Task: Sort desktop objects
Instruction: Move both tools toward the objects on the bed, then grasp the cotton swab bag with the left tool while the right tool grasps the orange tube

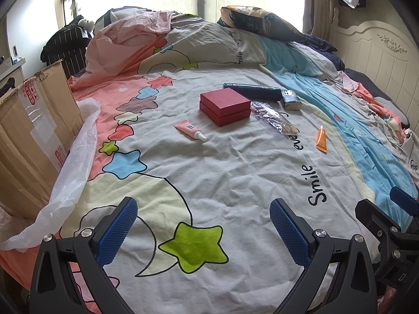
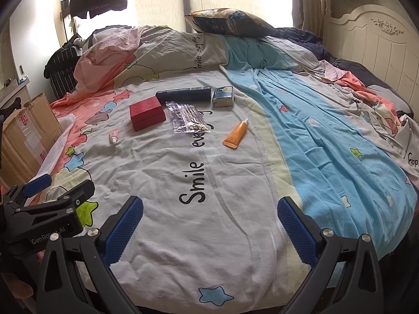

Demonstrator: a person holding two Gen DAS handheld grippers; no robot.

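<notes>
On the bed sheet lie a red box [image 1: 225, 106] [image 2: 147, 113], a pink tube [image 1: 189, 130] [image 2: 114, 135], an orange tube [image 1: 321, 139] [image 2: 235, 134], a clear packet of sticks [image 1: 272, 120] [image 2: 189, 118], a dark long case [image 1: 252, 90] [image 2: 183, 94] and a small tissue pack [image 1: 290, 100] [image 2: 222, 96]. My left gripper [image 1: 203, 225] is open and empty, well short of the objects. My right gripper [image 2: 210, 222] is open and empty, also near the bed's front edge. Each gripper shows at the side of the other's view.
A cardboard box [image 1: 34, 130] [image 2: 26, 133] with a white plastic bag [image 1: 70, 178] stands at the bed's left edge. Crumpled quilt [image 1: 162, 41] and a dark pillow [image 1: 262, 23] lie at the far side. A cream headboard [image 2: 366, 41] is on the right.
</notes>
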